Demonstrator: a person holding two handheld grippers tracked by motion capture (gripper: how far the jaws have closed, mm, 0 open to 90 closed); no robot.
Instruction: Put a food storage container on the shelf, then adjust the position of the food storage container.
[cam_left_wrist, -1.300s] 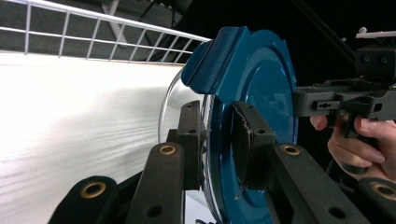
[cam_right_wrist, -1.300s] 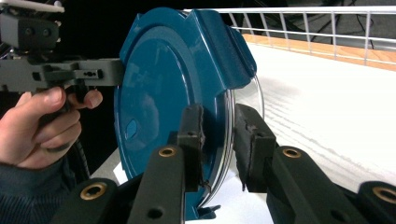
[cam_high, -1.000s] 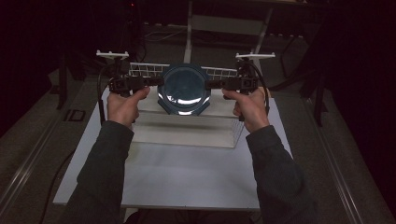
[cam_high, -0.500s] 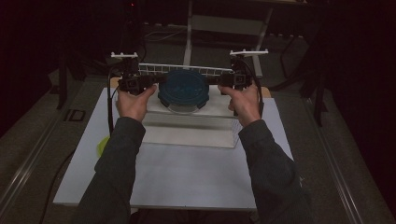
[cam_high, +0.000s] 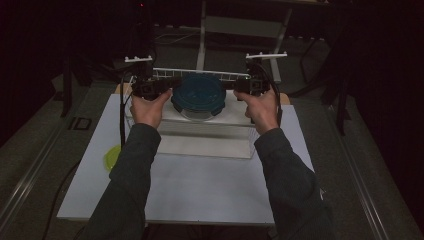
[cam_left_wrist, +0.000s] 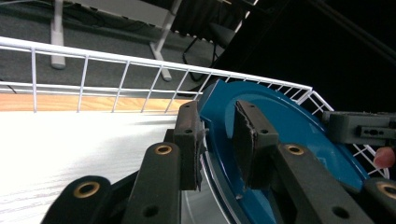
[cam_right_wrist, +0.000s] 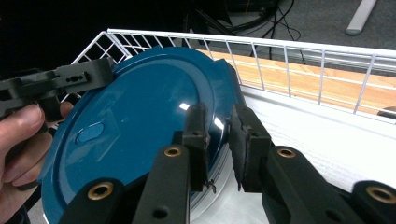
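**Blue lid, clamped on both sides above the wire rack**

Blue plastic covers the round clear container (cam_high: 198, 96), a lidded food box with latch tabs at its rim; it sits between the two grippers, over the far part of the white wire dish rack (cam_high: 200, 75) that stands on the white table (cam_high: 200, 185). The left gripper (cam_high: 170, 88) comes in from the container's left side, held in the person's left hand (cam_high: 147, 107); in the left gripper view its two black jaws (cam_left_wrist: 219, 135) close on the edge of the blue lid (cam_left_wrist: 289, 126), one pad above the rim and one below, pressed on the plastic. The right gripper (cam_high: 239, 86), held in the right hand (cam_high: 262, 110), meets the opposite side; in the right gripper view its jaws (cam_right_wrist: 218, 135) pinch the lid's rim (cam_right_wrist: 154, 112) likewise, with the clear wall of the container just beneath. Whether the container touches the rack's floor or hangs just above it cannot be told. A strip of wooden surface (cam_right_wrist: 317, 84) shows beyond the rack's rail; a small yellow-green round object (cam_high: 112, 158) lies on the table's left edge, well apart from the rack.
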